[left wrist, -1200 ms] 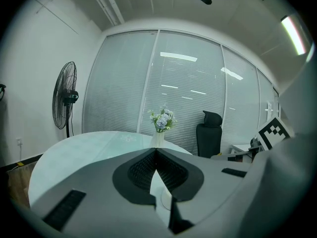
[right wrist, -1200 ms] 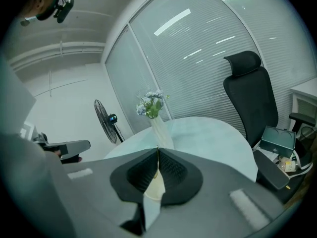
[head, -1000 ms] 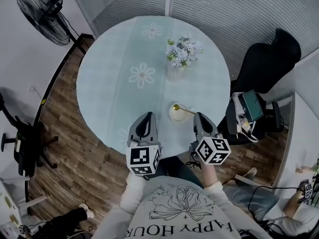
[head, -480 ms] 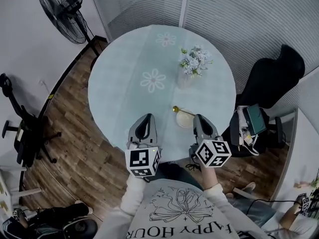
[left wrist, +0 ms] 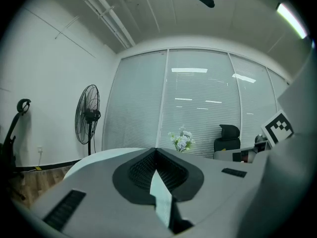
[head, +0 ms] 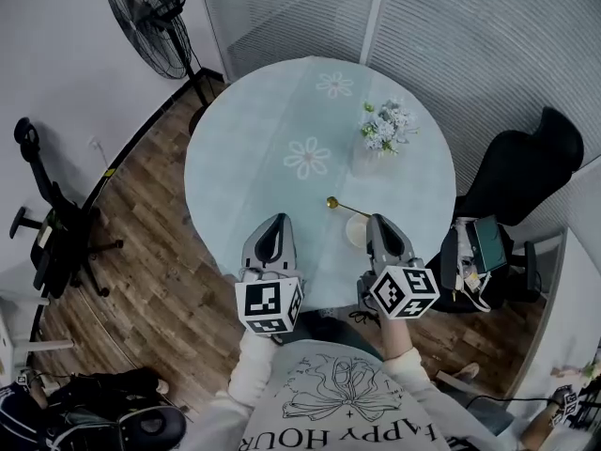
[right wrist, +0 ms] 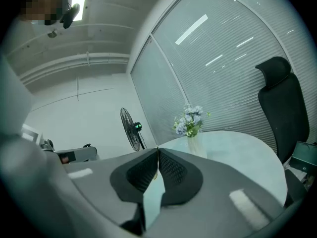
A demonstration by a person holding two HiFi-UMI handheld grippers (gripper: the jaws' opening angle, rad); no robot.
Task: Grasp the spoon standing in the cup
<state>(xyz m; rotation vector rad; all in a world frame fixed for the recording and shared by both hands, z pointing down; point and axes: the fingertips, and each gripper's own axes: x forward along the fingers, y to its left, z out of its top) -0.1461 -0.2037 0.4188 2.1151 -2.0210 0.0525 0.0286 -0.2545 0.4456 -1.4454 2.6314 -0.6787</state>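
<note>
The spoon stands in the cup, leaning out to the left with its gold end clear of the rim, so the stem is exposed above the cup; the cup sits on the surface close to its near edge, right of centre, and is partly covered in the head view by the right gripper, which hangs just beside it; that gripper's fingers are pressed together tip to tip with nothing between them, and must part before any grasp is possible. The left gripper is held level with the right, well apart from the cup, its fingers likewise closed and empty; judged idle and kept out of the way. Both gripper views look out level across the surface to the vase of flowers, not down at the spoon; approach judged not yet begun. The vase stands beyond the cup; care advised on reaching. The fan and chair stand off the surface; no bearing.
</note>
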